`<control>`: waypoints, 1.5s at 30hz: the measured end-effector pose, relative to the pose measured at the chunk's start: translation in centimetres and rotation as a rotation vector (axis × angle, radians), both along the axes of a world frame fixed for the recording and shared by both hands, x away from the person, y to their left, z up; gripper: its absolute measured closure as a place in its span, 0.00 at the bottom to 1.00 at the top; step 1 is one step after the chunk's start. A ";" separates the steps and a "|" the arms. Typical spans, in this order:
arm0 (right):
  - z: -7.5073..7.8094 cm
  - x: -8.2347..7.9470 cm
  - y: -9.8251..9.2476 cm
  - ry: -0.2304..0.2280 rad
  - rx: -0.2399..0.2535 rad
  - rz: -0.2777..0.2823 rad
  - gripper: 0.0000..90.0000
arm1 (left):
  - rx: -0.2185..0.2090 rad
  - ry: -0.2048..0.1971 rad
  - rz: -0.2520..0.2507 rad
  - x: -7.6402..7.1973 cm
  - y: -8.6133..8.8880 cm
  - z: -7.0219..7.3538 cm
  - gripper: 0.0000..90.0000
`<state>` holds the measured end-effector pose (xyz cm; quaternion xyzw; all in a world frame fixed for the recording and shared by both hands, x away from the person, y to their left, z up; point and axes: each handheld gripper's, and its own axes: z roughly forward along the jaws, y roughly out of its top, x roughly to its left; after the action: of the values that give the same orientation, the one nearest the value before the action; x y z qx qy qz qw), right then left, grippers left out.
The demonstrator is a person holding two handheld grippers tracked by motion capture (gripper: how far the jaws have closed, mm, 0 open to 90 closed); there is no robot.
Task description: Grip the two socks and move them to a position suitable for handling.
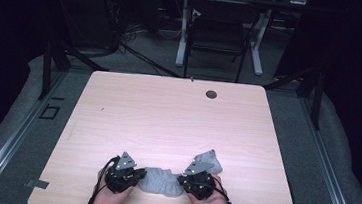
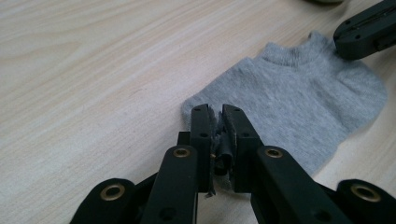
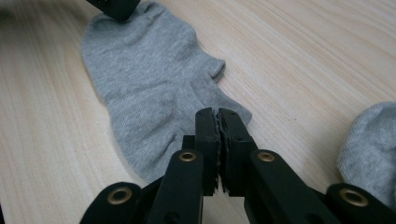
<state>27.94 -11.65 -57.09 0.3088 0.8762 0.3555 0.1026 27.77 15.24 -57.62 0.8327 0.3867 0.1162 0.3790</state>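
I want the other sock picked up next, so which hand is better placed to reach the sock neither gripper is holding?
Right. The loose sock lies just beside the right gripper, while the left gripper pinches the far end of the held sock.

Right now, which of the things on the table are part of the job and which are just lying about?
Part of the job:
- grey sock, flat on the table between the hands
- left claw, shut on one end of it
- right claw, shut on the other end

Lying about:
- second grey sock, beside the right hand
- dark round cap near the table's far edge
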 end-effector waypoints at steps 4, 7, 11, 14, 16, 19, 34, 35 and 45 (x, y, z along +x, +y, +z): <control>-0.1 0.1 -0.2 0.007 -0.012 0.007 0.97 | 0.011 0.002 -0.011 -0.2 -0.1 0.0 0.93; -0.1 0.0 -0.3 0.020 -0.019 0.010 0.98 | 0.009 0.011 -0.012 -0.6 0.0 0.0 0.94; -0.1 -0.3 -0.6 0.026 -0.030 0.025 0.98 | -0.004 0.033 -0.015 -1.2 -0.1 0.0 0.94; 0.0 -0.5 -0.7 0.027 -0.040 0.029 0.98 | 0.001 0.039 -0.024 -1.6 -0.3 0.1 0.94; 0.1 -0.7 -0.9 0.031 -0.050 0.038 0.99 | 0.005 0.041 -0.028 -1.8 -0.4 0.1 0.94; 0.2 -0.9 -1.0 0.031 -0.069 0.042 0.99 | 0.004 0.047 -0.034 -1.9 -0.3 0.2 0.94; 2.4 -0.2 -3.6 -0.016 0.064 -0.065 0.93 | -0.040 0.030 -0.026 -2.1 -0.1 0.8 0.85; 2.4 -0.2 -3.6 -0.016 0.064 -0.065 0.93 | -0.040 0.030 -0.026 -2.1 -0.1 0.8 0.84; 1.3 3.0 -5.9 -0.045 -0.004 -0.295 0.73 | -0.052 -0.003 0.001 -1.6 0.6 1.3 0.77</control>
<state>30.92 -17.59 -55.77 0.4260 0.8194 0.3418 0.1738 26.16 15.82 -56.30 0.8221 0.3895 0.1077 0.4011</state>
